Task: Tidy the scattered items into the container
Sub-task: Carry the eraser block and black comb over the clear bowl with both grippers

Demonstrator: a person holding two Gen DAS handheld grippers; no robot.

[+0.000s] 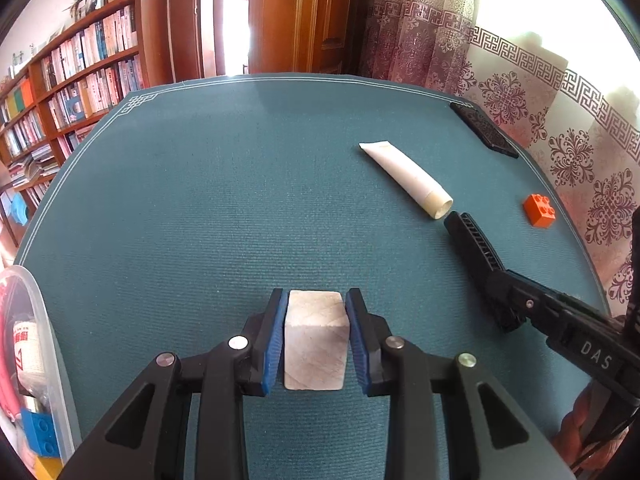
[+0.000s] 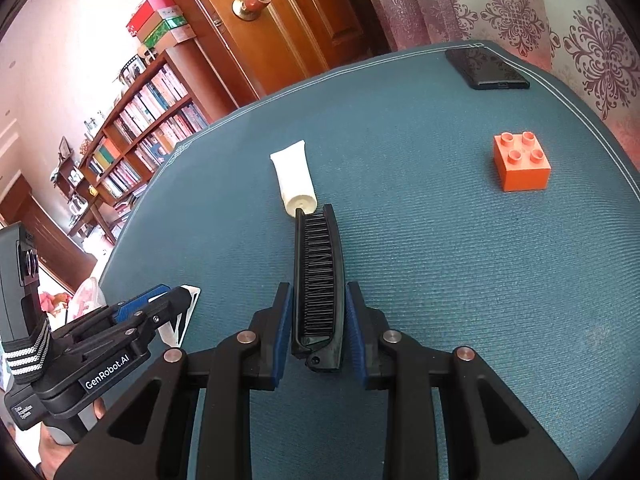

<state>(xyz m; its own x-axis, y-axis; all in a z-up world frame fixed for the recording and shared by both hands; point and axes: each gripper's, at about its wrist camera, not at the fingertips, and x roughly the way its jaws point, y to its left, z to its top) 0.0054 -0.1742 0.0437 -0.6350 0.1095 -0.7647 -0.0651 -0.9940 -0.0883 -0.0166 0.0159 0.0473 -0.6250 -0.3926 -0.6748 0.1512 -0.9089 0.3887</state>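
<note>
The left gripper has its jaws pinching a pale stone-like block, with the blue pads pressed flat on both sides of it. The block is above the teal surface; if it touches the surface, I cannot tell. At the left edge stands the clear plastic container, and inside it I see a blue brick and some red and white packets.

The right gripper has its jaws closed on a black folding comb, holding it near the hinge end. The comb points away, and its far tip is just beside the cap of a white tube that lies flat on the surface. To the right, well apart, an orange toy brick stands with studs upward. A black flat case lies near the far corner, close to the patterned curtain.
</note>
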